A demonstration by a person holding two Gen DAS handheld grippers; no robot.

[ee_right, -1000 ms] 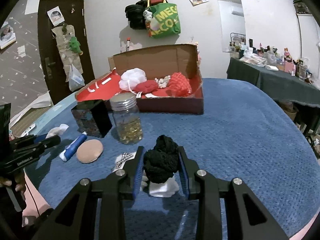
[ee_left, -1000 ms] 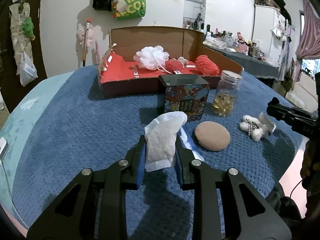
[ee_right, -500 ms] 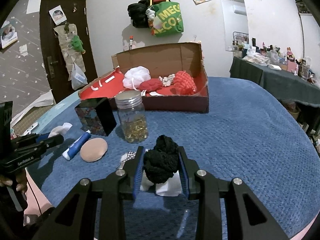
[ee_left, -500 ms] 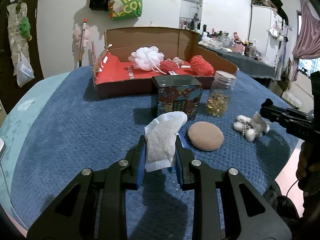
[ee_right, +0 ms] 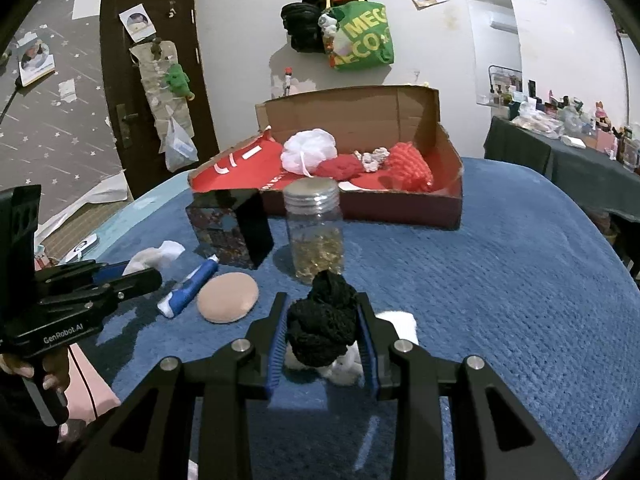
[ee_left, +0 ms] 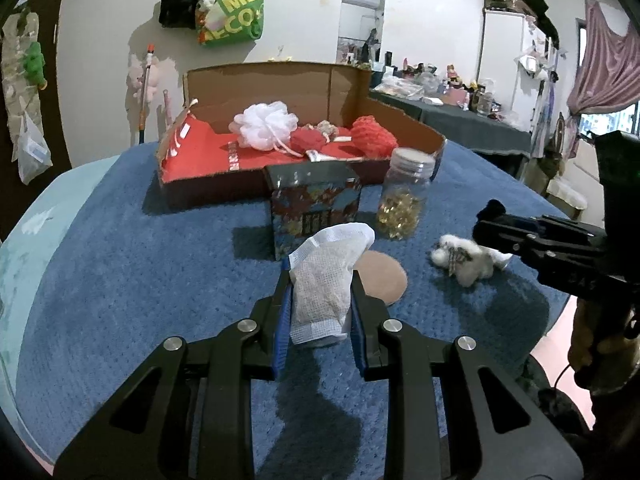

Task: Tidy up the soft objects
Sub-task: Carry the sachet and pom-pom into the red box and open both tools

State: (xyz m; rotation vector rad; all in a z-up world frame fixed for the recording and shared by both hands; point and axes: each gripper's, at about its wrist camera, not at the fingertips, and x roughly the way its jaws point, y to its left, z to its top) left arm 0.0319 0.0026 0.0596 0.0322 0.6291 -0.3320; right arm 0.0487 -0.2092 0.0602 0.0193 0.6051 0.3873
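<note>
1. Closest to us, our left gripper [ee_left: 320, 312] has its fingers [ee_left: 282, 320] clamped on a white mesh pouch [ee_left: 326, 280], which sticks up and out past the tips, lifted off the blue surface [ee_left: 120, 280].
2. Our right gripper [ee_right: 324, 336] has its fingers [ee_right: 367, 344] squeezed around a black knitted bundle [ee_right: 323, 322], also held up in the air.
3. Right under that bundle sits a small white plush toy [ee_left: 466, 258]. In the left wrist view it's lying on the surface just below the right gripper's tips.
4. A bit further out there's a round beige puff [ee_right: 228, 297] flat on the surface, with a blue and white tube [ee_right: 189, 288] just beside it on its left in the right wrist view.
5. Behind those we've got a dark patterned box [ee_left: 316, 210] and a clear jar with a silver lid [ee_right: 316, 232], standing near each other. The jar has yellow capsules in the bottom.
6. Farthest back is the open cardboard box with the red lining [ee_left: 200, 160]. Already inside: a white bath pouf [ee_left: 264, 125], a red knitted item [ee_left: 308, 142], a bigger red mesh sponge [ee_left: 374, 140], and a small pale thing between the two red ones that's too small to make out.
</note>
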